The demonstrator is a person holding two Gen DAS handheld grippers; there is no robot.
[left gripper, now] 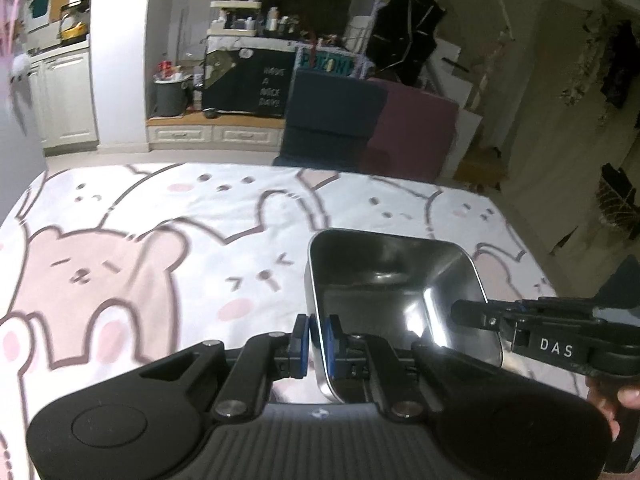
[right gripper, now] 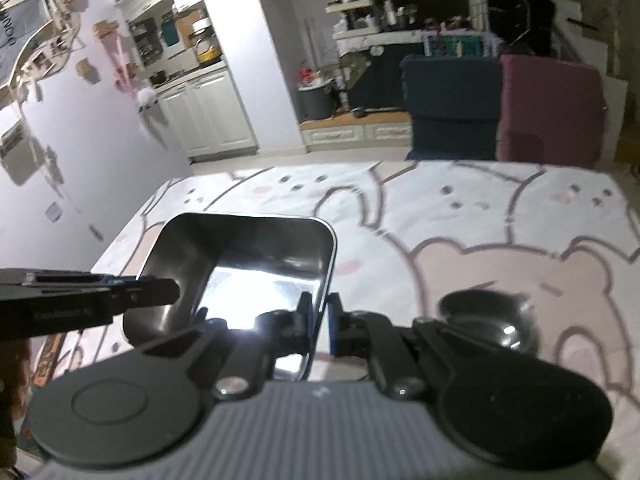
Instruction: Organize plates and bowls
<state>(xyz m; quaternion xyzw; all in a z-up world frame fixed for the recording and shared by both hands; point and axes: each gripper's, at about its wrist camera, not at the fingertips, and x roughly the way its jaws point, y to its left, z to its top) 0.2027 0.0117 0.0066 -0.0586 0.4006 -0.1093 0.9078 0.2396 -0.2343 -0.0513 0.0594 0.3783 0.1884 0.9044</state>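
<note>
A square stainless steel tray point(left gripper: 384, 280) with deep sloping sides is held over the bear-print tablecloth point(left gripper: 140, 248). My left gripper point(left gripper: 317, 326) is shut on the tray's left rim, its blue pads pinching the wall. The right gripper point(left gripper: 464, 314) comes in from the right and grips the opposite rim. In the right wrist view the tray point(right gripper: 240, 256) sits left of centre, with my right gripper point(right gripper: 320, 314) shut on its right rim and the left gripper point(right gripper: 168, 290) reaching in from the left. A round steel bowl point(right gripper: 492, 320) rests on the cloth to the right.
The table's far edge point(left gripper: 280, 166) runs across the picture. Beyond it stand a navy seat point(left gripper: 332, 120) and a maroon seat point(left gripper: 416, 128). White cabinets point(right gripper: 208, 116) and a wall point(right gripper: 80, 140) lie to the left. A hand point(left gripper: 628, 400) shows at the right edge.
</note>
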